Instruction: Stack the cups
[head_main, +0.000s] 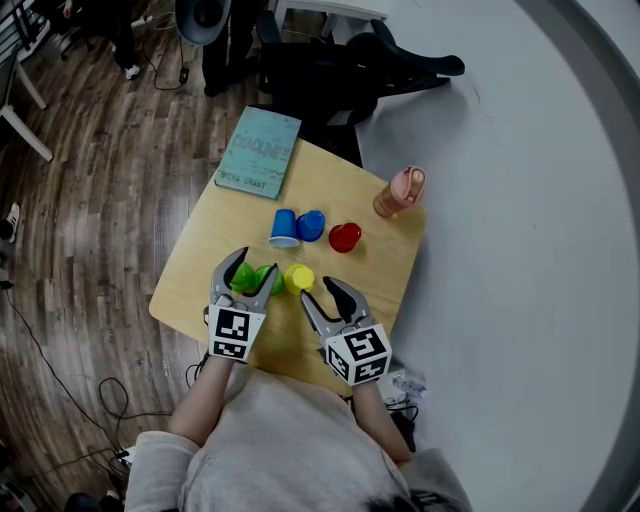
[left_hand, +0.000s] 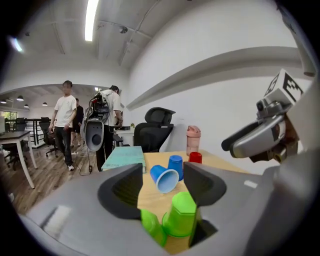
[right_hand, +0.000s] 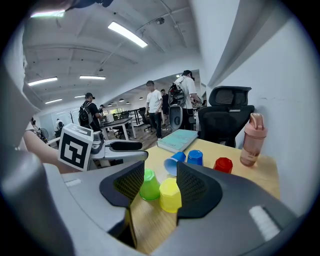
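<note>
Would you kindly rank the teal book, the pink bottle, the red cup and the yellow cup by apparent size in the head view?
1. teal rectangular book
2. pink plastic bottle
3. red plastic cup and yellow plastic cup: they look alike, so I won't rank them.

Teal book (head_main: 258, 152), at 11 o'clock on the table (head_main: 190, 272) — two lines of dark print on its cover. The upper line is large and looks like "DEADLINE", though the reading is uncertain. The lower line is smaller and too blurred to read in the head view, and the cover is unreadable in both gripper views.

Cubes on the left gripper (head_main: 256, 268) and right gripper (head_main: 318, 292) — black-and-white square marker patterns only, not letters or digits.
</note>
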